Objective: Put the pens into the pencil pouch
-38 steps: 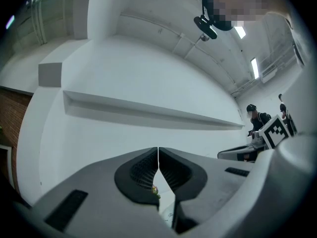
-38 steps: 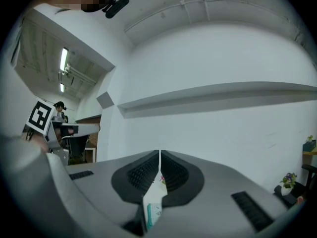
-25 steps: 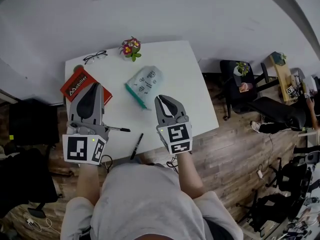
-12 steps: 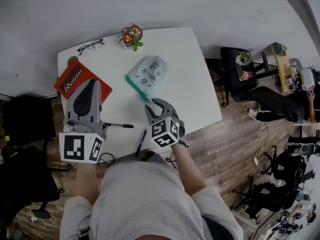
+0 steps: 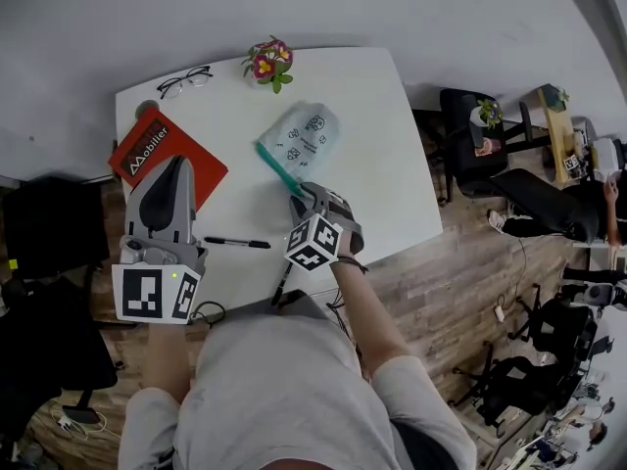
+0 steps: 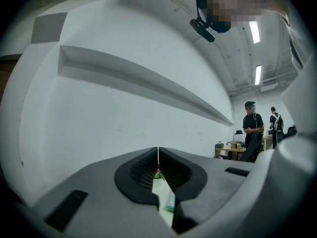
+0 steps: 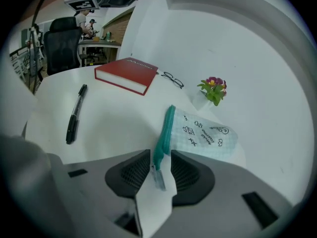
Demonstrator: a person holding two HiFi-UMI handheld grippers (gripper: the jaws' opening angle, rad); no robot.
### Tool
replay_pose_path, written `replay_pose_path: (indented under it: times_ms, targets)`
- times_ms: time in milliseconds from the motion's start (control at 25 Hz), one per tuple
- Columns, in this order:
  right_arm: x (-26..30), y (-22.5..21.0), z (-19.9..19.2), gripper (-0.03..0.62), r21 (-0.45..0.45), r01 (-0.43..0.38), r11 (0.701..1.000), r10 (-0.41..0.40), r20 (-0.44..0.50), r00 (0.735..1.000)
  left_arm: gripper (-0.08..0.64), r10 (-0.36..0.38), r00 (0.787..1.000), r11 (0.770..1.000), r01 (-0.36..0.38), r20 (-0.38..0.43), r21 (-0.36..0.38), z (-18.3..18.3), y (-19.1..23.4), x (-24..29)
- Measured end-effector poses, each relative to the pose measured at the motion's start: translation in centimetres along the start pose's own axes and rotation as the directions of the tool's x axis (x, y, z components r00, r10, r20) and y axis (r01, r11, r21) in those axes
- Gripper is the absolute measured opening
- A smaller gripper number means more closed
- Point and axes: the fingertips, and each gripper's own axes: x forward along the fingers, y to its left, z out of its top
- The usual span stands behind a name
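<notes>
The pale printed pencil pouch (image 5: 304, 135) lies mid-table, its teal zipper edge (image 5: 277, 170) toward me. My right gripper (image 5: 303, 200) tilts down at the near end of that zipper. In the right gripper view its jaws (image 7: 159, 160) stand open on either side of the zipper end and pull tab (image 7: 158, 175), with the pouch (image 7: 205, 133) beyond. One black pen (image 5: 235, 243) (image 7: 76, 114) lies left of it; a second pen (image 5: 282, 286) shows partly below the marker cube. My left gripper (image 5: 177, 166) hovers shut and empty over the table's left side, pointing level at a wall (image 6: 158, 163).
A red book (image 5: 167, 153) (image 7: 126, 74) lies at the table's left under my left gripper. Glasses (image 5: 184, 81) and a small flower pot (image 5: 268, 65) sit along the far edge. Office chairs (image 5: 470, 140) stand right of the table on the wooden floor.
My right gripper has dropped and tilted toward the pouch's zipper end, and its jaws have opened. The left gripper has sunk a little and stays shut.
</notes>
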Motion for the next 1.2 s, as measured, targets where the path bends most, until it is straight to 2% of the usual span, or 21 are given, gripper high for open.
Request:
replay_pose_path:
  times_ms: [120, 240, 360, 480, 600, 760, 960, 1080, 1200]
  targets:
    - [0.8, 0.0, -0.4, 0.131, 0.034, 0.004, 0.999, -0.003, -0.006, 1.000, 0.028, 0.006, 1.000, 1.000, -0.006, -0.006, 0.001, -0.2, 0.4, -0.1]
    - [1.2, -0.1, -0.5, 0.054, 0.080, 0.016, 0.997, -0.016, -0.003, 1.000, 0.028, 0.005, 1.000, 1.000, -0.005, -0.007, 0.002, -0.4, 0.5, -0.2]
    - [1.0, -0.3, -0.3, 0.049, 0.095, 0.025, 0.995, -0.026, 0.008, 1.000, 0.028, 0.001, 1.000, 1.000, -0.001, -0.006, 0.006, -0.4, 0.5, -0.2]
    - [-0.5, -1.1, 0.7, 0.048, 0.111, 0.064, 0.992, -0.071, 0.062, 0.996, 0.028, -0.001, 1.000, 1.000, 0.001, -0.002, 0.010, -0.1, 0.4, -0.3]
    - [-2.9, -2.8, 2.3, 0.048, 0.153, 0.120, 0.981, -0.142, 0.137, 0.980, 0.028, -0.005, 1.000, 1.000, 0.005, 0.004, 0.013, 0.1, 0.2, -0.2]
    - [-6.8, -5.7, 4.6, 0.048, 0.184, 0.188, 0.965, -0.230, 0.237, 0.944, 0.028, -0.007, 1.000, 1.000, 0.007, 0.016, 0.019, 0.6, -0.5, -0.2]
    - [-12.6, -9.9, 7.5, 0.048, 0.208, 0.261, 0.943, -0.323, 0.368, 0.872, 0.028, 0.017, 0.999, 0.999, -0.019, 0.047, 0.045, 2.2, -1.3, -0.8]
    - [-15.8, -11.5, 8.5, 0.048, 0.256, 0.239, 0.936, -0.334, 0.446, 0.831, 0.028, 0.044, 0.997, 0.997, -0.048, 0.064, 0.059, 3.1, -1.7, -1.6]
    - [-18.0, -11.7, 8.7, 0.048, 0.320, 0.162, 0.933, -0.315, 0.515, 0.797, 0.028, 0.078, 0.994, 0.995, -0.083, 0.077, 0.059, 3.7, -2.0, -2.4]
